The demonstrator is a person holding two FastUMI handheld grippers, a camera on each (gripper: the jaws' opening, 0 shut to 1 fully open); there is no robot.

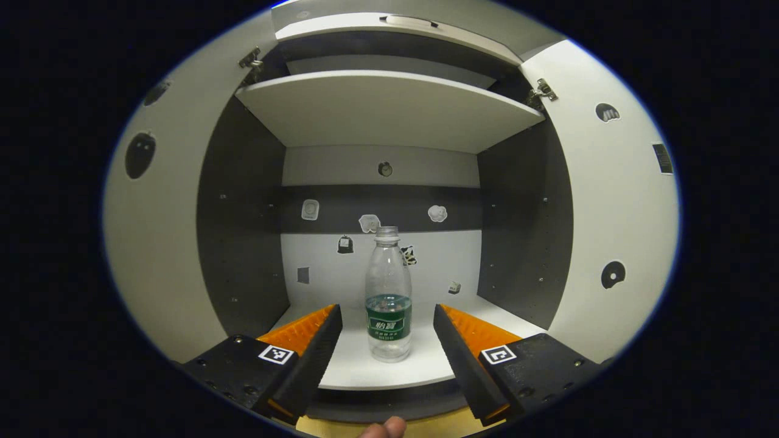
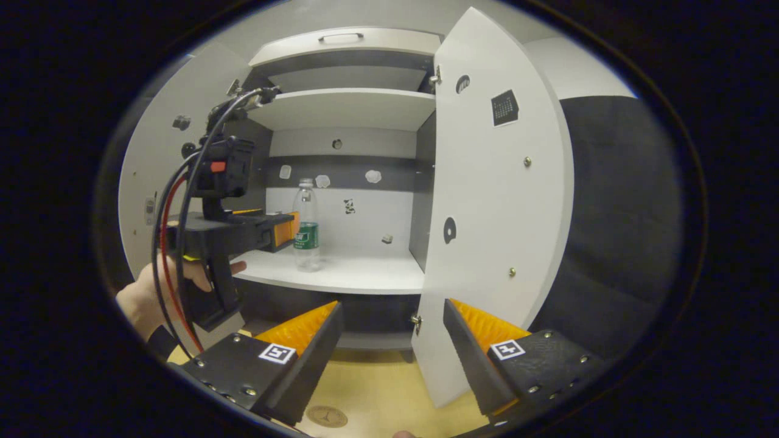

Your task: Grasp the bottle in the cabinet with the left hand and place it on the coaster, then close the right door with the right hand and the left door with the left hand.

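A clear plastic bottle (image 1: 388,295) with a green label stands upright on the cabinet's lower shelf (image 1: 365,371). My left gripper (image 1: 387,319) is open, its fingers on either side of the bottle, apart from it. In the right gripper view the same bottle (image 2: 306,226) stands on the shelf with the left gripper (image 2: 286,228), held by a hand (image 2: 146,298), just left of it. My right gripper (image 2: 392,316) is open and holds nothing, low in front of the cabinet beside the open right door (image 2: 493,207). A round coaster (image 2: 327,417) lies on the wooden table below.
Both cabinet doors stand open: the left door (image 1: 158,231) and the right door (image 1: 614,207). An upper shelf (image 1: 389,103) spans the cabinet above the bottle. Small stickers dot the back wall (image 1: 377,216). Cables (image 2: 176,201) hang from the left gripper. The wooden table (image 2: 377,389) lies below.
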